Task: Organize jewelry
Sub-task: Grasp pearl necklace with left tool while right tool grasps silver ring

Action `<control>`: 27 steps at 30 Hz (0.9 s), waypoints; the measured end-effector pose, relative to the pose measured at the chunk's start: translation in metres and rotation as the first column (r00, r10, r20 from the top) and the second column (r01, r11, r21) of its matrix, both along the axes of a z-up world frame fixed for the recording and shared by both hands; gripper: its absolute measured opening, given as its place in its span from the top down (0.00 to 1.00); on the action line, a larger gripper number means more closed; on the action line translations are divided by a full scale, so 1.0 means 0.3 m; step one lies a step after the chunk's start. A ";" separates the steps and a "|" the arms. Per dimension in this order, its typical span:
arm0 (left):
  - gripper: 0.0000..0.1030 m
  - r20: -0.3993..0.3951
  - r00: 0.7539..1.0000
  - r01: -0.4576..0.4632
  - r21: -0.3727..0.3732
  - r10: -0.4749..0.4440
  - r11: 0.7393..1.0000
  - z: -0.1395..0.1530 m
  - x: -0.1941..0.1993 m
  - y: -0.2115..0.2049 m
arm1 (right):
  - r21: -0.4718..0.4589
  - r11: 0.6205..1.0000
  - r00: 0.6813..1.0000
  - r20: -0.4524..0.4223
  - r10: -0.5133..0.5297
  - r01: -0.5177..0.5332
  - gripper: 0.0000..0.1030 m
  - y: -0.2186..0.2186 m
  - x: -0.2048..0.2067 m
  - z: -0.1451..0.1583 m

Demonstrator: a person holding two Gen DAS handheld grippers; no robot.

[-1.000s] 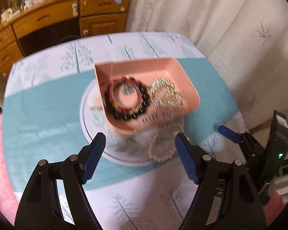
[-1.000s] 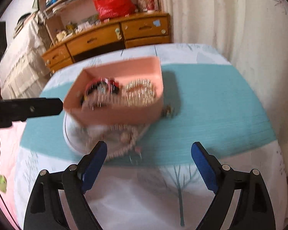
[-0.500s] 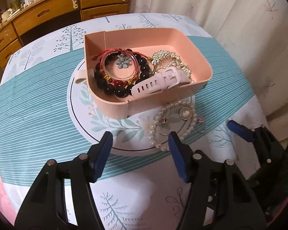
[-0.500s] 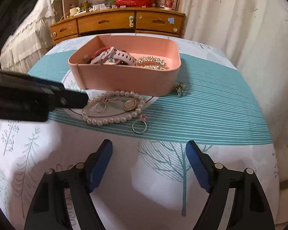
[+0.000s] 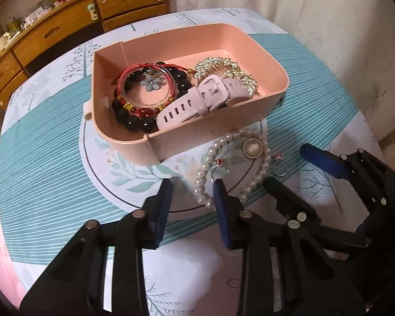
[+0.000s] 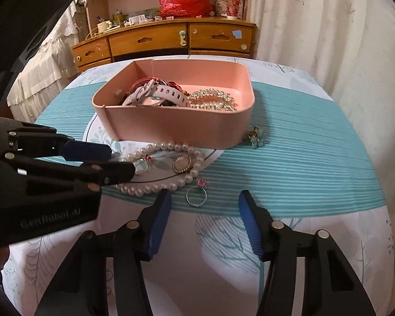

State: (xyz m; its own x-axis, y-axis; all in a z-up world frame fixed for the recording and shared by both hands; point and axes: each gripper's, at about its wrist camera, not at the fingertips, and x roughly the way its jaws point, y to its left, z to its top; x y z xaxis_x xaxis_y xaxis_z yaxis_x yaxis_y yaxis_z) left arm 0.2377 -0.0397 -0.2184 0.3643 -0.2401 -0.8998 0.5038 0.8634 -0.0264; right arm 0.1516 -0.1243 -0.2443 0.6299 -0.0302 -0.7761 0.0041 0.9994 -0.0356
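Note:
A pink tray (image 5: 263, 52) (image 6: 176, 129) on the table holds bead bracelets (image 5: 134, 115), a pink watch strap (image 5: 197, 100) and a gold comb (image 5: 223, 65). In front of it lie a pearl necklace (image 5: 210, 155) (image 6: 168, 147), a round brooch (image 5: 252, 148) (image 6: 181, 162) and a ring (image 5: 279, 169) (image 6: 196, 198). My left gripper (image 5: 192, 202) is open and empty, its jaws on either side of the near end of the pearls. My right gripper (image 6: 202, 221) is open and empty, just short of the ring.
A teal flower earring (image 6: 256, 137) lies right of the tray. The tray stands on a round printed mat (image 5: 118, 173). A wooden dresser (image 6: 150, 42) and curtains (image 6: 316, 26) stand beyond the table. The left gripper crosses the right wrist view at left (image 6: 65, 168).
Both grippers have moved closer to the table and toward the jewelry. The left jaws have narrowed around the pearls' near end; the right now sits close to the ring.

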 end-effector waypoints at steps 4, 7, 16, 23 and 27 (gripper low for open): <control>0.93 -0.019 0.998 -0.062 -0.064 0.061 0.996 0.003 0.017 0.033 | 0.001 1.000 1.000 0.009 0.018 -0.018 0.70 0.015 0.025 0.004; 0.95 -0.043 0.994 -0.101 -0.131 0.096 0.986 0.002 0.019 0.059 | -0.005 0.999 0.999 0.011 0.033 -0.033 0.79 0.024 0.039 0.004; 0.95 -0.003 0.997 -0.077 -0.246 0.079 0.966 0.047 -0.036 0.096 | -0.027 0.998 0.999 0.010 0.048 -0.048 0.92 0.049 0.049 0.001; 0.95 0.049 0.997 -0.045 -0.313 0.063 0.949 0.133 -0.067 0.134 | -0.017 1.000 1.000 -0.006 0.021 -0.021 0.92 0.043 0.028 0.003; 0.95 0.078 0.996 -0.007 -0.336 0.035 0.942 0.192 -0.088 0.145 | 0.006 1.000 1.000 -0.003 -0.001 0.001 0.92 0.027 0.011 0.014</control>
